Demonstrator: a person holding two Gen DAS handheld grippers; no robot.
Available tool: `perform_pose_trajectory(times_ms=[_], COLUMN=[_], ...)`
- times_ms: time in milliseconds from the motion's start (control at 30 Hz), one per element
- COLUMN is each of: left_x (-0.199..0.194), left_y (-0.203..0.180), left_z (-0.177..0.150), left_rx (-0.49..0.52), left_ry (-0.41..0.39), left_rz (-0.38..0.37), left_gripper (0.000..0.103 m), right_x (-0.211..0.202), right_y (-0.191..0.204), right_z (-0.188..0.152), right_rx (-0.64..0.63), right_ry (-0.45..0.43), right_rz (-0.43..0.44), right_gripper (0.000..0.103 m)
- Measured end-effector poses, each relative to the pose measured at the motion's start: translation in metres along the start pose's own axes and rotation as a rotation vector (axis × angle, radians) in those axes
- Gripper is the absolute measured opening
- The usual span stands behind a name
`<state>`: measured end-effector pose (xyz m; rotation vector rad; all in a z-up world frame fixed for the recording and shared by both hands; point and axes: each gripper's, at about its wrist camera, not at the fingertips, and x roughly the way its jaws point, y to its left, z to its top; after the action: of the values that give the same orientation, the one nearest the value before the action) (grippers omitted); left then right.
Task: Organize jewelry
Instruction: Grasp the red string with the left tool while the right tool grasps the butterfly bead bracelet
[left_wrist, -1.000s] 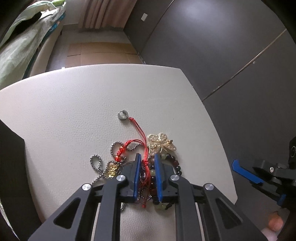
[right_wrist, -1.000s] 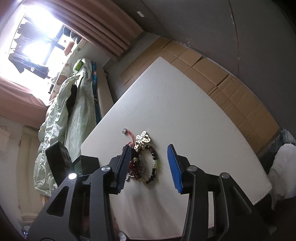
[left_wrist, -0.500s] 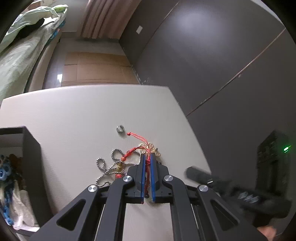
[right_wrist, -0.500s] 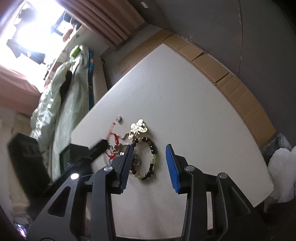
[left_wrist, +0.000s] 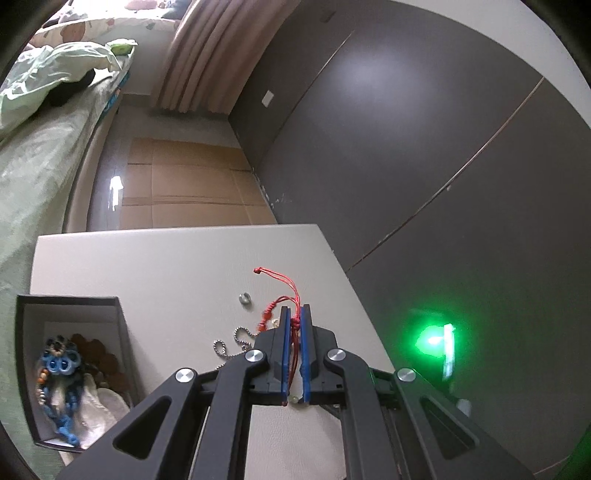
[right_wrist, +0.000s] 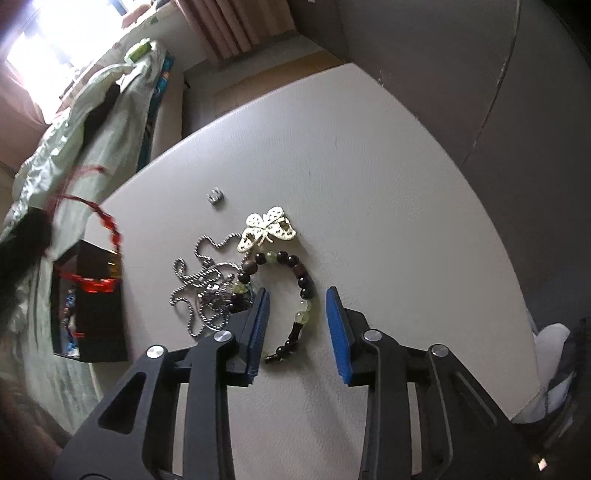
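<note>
My left gripper (left_wrist: 294, 325) has its blue pads pressed together on the red cord bracelet (left_wrist: 291, 295), whose knotted strands run up between the pads and end in loose tails beyond the fingertips. Below it on the white table (left_wrist: 166, 266) lie a small silver ring (left_wrist: 244, 297) and a ball chain (left_wrist: 231, 341), both to the left of the pads. At the near left stands an open dark box (left_wrist: 70, 302) holding a blue beaded piece (left_wrist: 59, 373) with other items I cannot make out.

My right gripper (right_wrist: 297, 314) has its jaws apart and closing, pointing steeply down at the table (right_wrist: 369, 184). A bracelet of dark and pale green beads (right_wrist: 301, 291) lies between the pads, which do not touch it. A gold butterfly ornament (right_wrist: 266, 229) rests just beyond the bracelet, with the tangled ball chain (right_wrist: 207, 288) to the left and the ring (right_wrist: 215, 195) farther away. In this view the red cord bracelet (right_wrist: 107, 225) appears blurred in the air at the far left, above the box (right_wrist: 90, 306)
</note>
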<state>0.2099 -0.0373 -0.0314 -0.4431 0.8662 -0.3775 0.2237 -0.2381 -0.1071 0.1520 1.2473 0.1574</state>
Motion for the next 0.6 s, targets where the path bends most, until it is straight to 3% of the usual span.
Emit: perform_pose_trajectory(times_ms=[200,267,300,600], left_x=[-0.022,-0.029,-0.030,-0.064], left_y=[0.002,0.004,0.005,0.016], left_z=[0.001,0.001,0.001,-0.003], left_rx=[-0.016,-0.022,-0.024,-0.053], left_ry=[-0.036,-0.045,-0.049,-0.106], left_rz=[0.004,0.005,0.006,0.024], left_gripper=[0.003,0.003,0.003,0.003], right_x=[0.004,0.005,0.005,-0.033], right_y=[0.018,0.022,0.021,0.009], right_z=[-0.008,-0.011,-0.012,-0.015], right_rx=[-0.082,-0.096,-0.094,0.002], right_ry=[-0.032,-0.041,-0.041,-0.152], right_rz=[-0.121,-0.147,-0.143,-0.039], right_gripper=[0.024,0.017,0.009,0.008])
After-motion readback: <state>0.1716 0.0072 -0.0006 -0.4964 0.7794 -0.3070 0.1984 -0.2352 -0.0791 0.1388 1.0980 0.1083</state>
